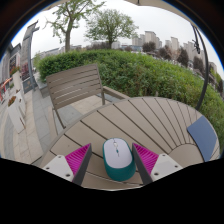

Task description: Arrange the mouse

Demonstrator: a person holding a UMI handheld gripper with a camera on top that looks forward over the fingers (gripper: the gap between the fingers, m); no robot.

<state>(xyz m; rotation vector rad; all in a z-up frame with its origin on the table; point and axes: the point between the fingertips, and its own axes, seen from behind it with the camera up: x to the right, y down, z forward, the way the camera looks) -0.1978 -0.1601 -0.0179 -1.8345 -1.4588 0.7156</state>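
Both pink-padded fingers [79, 158] stood apart around white-and-teal computer mouse [118, 155] on round slatted wooden table [150, 118]; should close evenly, centred.

A round slatted wooden bench [130, 125] is seen filling the lower middle of the frame, set outdoors. A white and teal mouse [118, 156] is laid directly on its slats near the bottom centre. A dark blue item [205, 136] is rested on it at the right edge, only partly shown.
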